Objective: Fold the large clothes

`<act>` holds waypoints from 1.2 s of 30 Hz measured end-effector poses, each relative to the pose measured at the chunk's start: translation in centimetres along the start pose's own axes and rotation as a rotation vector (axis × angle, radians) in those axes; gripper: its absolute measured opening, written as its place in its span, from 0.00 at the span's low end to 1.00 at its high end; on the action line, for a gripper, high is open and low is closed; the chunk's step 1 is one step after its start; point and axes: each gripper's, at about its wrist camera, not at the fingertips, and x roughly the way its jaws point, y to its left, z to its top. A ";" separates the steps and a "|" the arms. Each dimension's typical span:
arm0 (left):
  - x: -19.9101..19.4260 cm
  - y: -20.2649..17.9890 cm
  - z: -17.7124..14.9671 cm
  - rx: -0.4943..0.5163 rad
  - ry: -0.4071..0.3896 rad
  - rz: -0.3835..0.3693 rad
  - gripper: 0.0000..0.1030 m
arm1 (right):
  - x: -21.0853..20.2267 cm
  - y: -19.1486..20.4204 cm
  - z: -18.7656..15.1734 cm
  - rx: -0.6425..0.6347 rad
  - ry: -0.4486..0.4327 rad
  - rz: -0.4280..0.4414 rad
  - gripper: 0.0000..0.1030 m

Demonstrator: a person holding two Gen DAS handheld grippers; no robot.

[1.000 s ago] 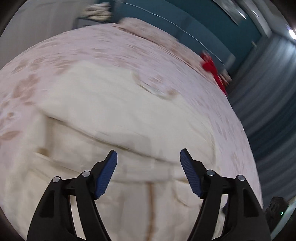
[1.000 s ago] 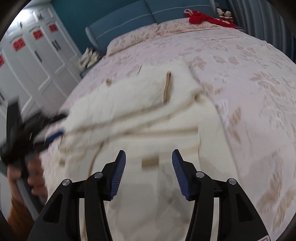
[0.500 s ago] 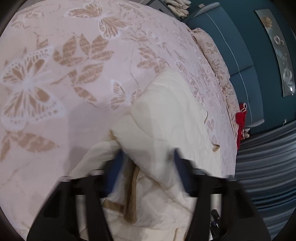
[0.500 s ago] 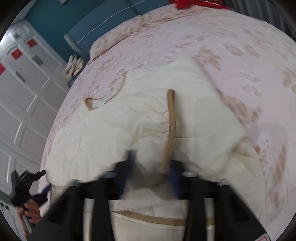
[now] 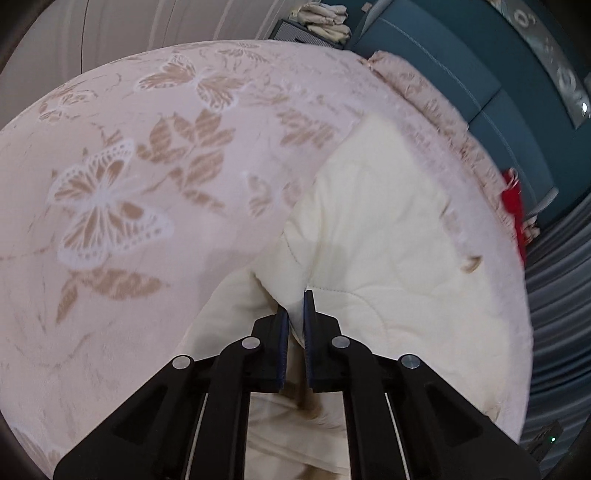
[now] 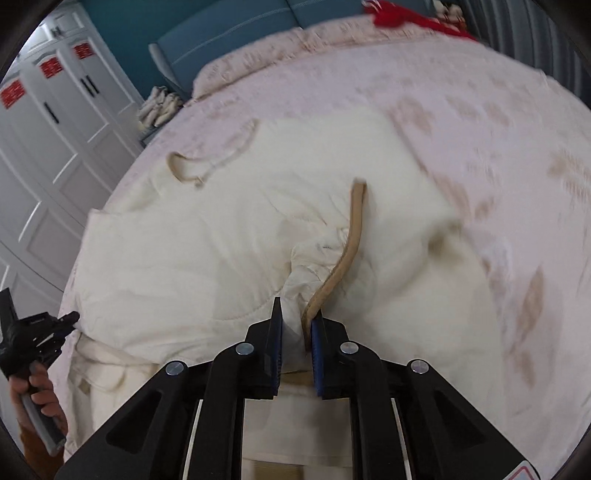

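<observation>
Both claws clenched on cream quilted garment.

Left claw [image 5: 295, 314] pinching a fold at lower centre; right claw [image 6: 297, 323] gripping fabric and tan strap [image 6: 351, 236]. Garment [image 6: 207, 251] spread mid-frame across floral bedspread [image 5: 129, 184]; red cloth [image 6: 402, 18] at top right, white wardrobe [image 6: 48, 122] far left.

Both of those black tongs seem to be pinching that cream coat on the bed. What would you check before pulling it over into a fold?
1. Left tongs shut on the cream coat: ok.
2. Right tongs shut on coat fabric: ok.
3. Tan strap caught in the right tongs along with the fabric: not ok, it may twist the fold.
4. Both grips on matching edges of the coat: cannot tell.
5. Bedspread ahead bare of other things: ok.
6. Coat lying flat: not ok, it is bunched at both grips.
</observation>
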 end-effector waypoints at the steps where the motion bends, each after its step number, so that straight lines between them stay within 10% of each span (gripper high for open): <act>1: 0.3 -0.1 -0.2 0.019 -0.002 0.015 0.07 | 0.4 -0.2 -0.3 0.000 0.002 -0.002 0.12; 7: 1.6 -0.8 -0.7 0.103 -0.010 0.092 0.11 | 0.5 -0.2 -0.7 -0.009 0.000 -0.008 0.15; 9: 0.3 -1.3 -0.6 0.135 -0.048 0.143 0.28 | -0.9 -0.1 -0.7 -0.002 -0.019 -0.024 0.27; 15: -7.5 -4.0 0.6 0.266 -0.295 0.227 0.32 | -7.8 1.8 0.5 -0.063 -0.209 -0.060 0.29; 19: -5.8 -8.3 2.0 0.324 -0.237 0.133 0.32 | -5.6 5.2 2.3 -0.133 -0.185 0.001 0.28; 26: 3.0 -10.5 -1.0 0.428 -0.077 0.220 0.32 | 1.3 7.3 1.3 -0.205 -0.035 -0.013 0.28; 36: 5.6 -9.3 -3.4 0.497 -0.106 0.264 0.33 | 4.2 5.3 -0.6 -0.196 -0.016 -0.002 0.17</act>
